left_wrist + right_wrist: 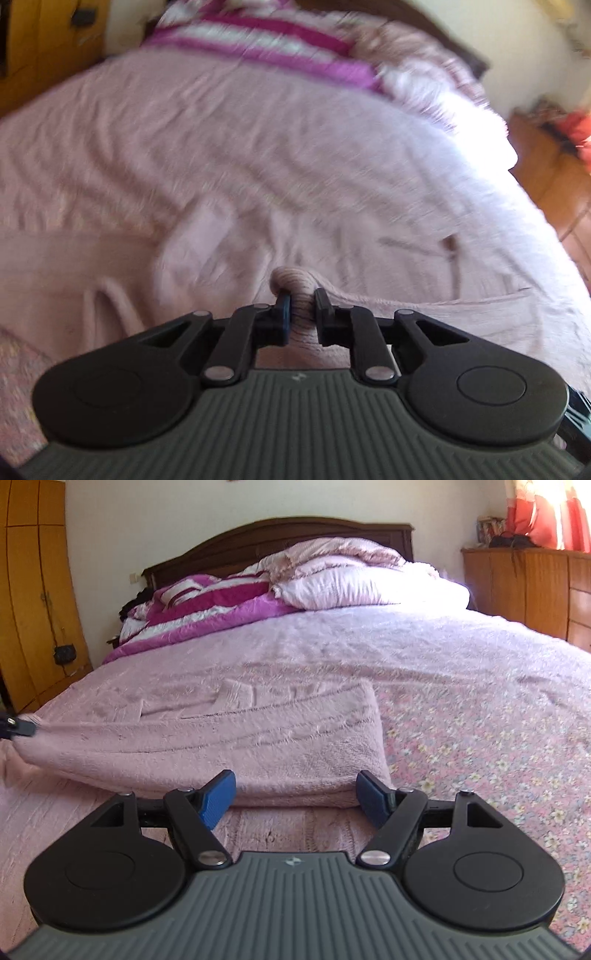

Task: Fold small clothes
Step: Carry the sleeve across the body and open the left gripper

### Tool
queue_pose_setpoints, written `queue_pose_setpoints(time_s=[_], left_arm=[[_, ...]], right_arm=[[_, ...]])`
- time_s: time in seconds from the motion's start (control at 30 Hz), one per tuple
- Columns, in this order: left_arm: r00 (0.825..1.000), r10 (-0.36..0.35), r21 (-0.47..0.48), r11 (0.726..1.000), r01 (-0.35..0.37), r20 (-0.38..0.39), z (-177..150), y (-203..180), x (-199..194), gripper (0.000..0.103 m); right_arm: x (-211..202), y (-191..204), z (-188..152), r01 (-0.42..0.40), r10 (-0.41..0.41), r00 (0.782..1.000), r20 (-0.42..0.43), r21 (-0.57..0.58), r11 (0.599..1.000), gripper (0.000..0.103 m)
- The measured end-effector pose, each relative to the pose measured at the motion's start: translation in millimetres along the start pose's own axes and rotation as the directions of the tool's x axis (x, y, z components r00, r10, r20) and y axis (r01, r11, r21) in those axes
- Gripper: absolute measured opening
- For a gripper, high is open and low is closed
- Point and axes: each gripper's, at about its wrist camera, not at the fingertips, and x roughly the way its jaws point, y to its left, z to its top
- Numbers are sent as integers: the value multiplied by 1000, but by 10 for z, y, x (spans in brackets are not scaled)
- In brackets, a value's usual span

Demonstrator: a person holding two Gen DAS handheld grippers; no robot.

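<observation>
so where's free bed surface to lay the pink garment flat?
Free: the floral bedspread right of the pink garment, out to the bed's right edge, and the pink blanket between garment and pillows. Crowded: the head end, with the striped magenta cover and pale pillows. Left gripper pinches the garment; right gripper open.

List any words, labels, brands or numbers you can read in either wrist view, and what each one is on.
No readable text in either view.
Small pale emblem on the left gripper body: too small, no letters legible.
Same emblem on the right gripper body: a mark only, no words.
Pink garment: no tag or print visible.
</observation>
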Motion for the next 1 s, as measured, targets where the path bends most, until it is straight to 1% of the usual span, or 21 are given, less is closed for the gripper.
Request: queue_pose_setpoints(time_s=[0.03, 0.1, 0.17, 0.23, 0.27, 0.33, 0.4, 0.47, 0.53, 0.6, 0.63, 0.7, 0.73, 0.77, 0.8, 0.83, 0.87, 0.9, 0.93, 0.97, 1.0], left_arm=[[1000, -1, -14, 1000, 1, -23, -11, 26, 64, 16], [999, -26, -44, 999, 24, -42, -47, 84, 107, 23], [998, -63, -59, 996, 61, -30, -96, 127, 52, 41], [996, -85, -39, 996, 84, -12, -138, 147, -39, 51], [996, -84, -17, 996, 83, -11, -157, 143, -82, 55], [996, -84, 38, 996, 84, -17, -197, 84, -155, 57], [994, -111, 97, 989, 110, -2, -240, 28, -209, 58], [994, -107, 130, 986, 104, 11, -232, -20, -182, 58], [997, -79, 129, 989, 76, 11, -232, -10, -88, 58], [997, -77, 116, 990, 76, 4, -236, 30, 29, 58], [997, -83, 107, 991, 81, 6, -243, 56, 82, 58], [994, -109, 88, 990, 107, 9, -263, 119, 168, 56], [990, -139, 86, 987, 138, 6, -270, 134, 191, 35], [986, -166, 90, 982, 165, -3, -273, 133, 192, 11], [981, -195, 89, 977, 195, -3, -273, 118, 165, 11], [977, -211, 101, 973, 209, 15, -262, 87, 102, 11], [976, -217, 123, 970, 211, 36, -245, 35, 24, 11], [975, -216, 140, 968, 207, 59, -208, -13, -54, 11], [975, -208, 143, 970, 196, 77, -155, -49, -119, 11], [979, -187, 134, 975, 176, 79, -85, -79, -152, 11], [985, -156, 120, 982, 147, 72, -17, -99, -153, 11]], right_arm=[[12, 16, 3, 3, -3, 1000, -6, -17, 1000, 78], [23, 27, 10, 1, -2, 1000, -16, -38, 999, 78], [26, 18, 13, -6, 6, 1000, -21, -39, 999, 78], [31, 4, 27, -11, 10, 1000, -27, -33, 999, 78], [29, 2, 44, -13, 12, 999, -30, -28, 1000, 78], [15, 4, 119, -25, 25, 999, -32, -22, 999, 78], [8, 17, 250, -45, 44, 999, -16, -33, 998, 78], [31, 31, 402, -49, 49, 999, 4, -56, 997, 78], [122, 14, 548, -38, 39, 999, 1, -77, 996, 78], [302, -69, 654, -20, 18, 999, -31, -67, 998, 78], [410, -128, 690, 7, -10, 999, -48, -53, 999, 78], [612, -247, 722, 76, -77, 995, -66, -28, 997, 78], [709, -300, 731, 100, -102, 992, -79, -22, 995, 78], [800, -347, 736, 118, -119, 988, -95, -15, 993, 78], [881, -401, 730, 121, -120, 987, -108, -1, 993, 73], [942, -444, 711, 99, -97, 988, -124, 16, 995, 66], [991, -485, 693, 55, -49, 987, -152, 33, 998, 38], [1012, -498, 687, 29, -22, 988, -154, 42, 999, 22], [1008, -487, 686, 36, -32, 990, -138, 27, 999, 15], [1001, -462, 682, 55, -55, 991, -120, 3, 998, 12], [993, -447, 677, 81, -82, 992, -100, -12, 997, 11]])
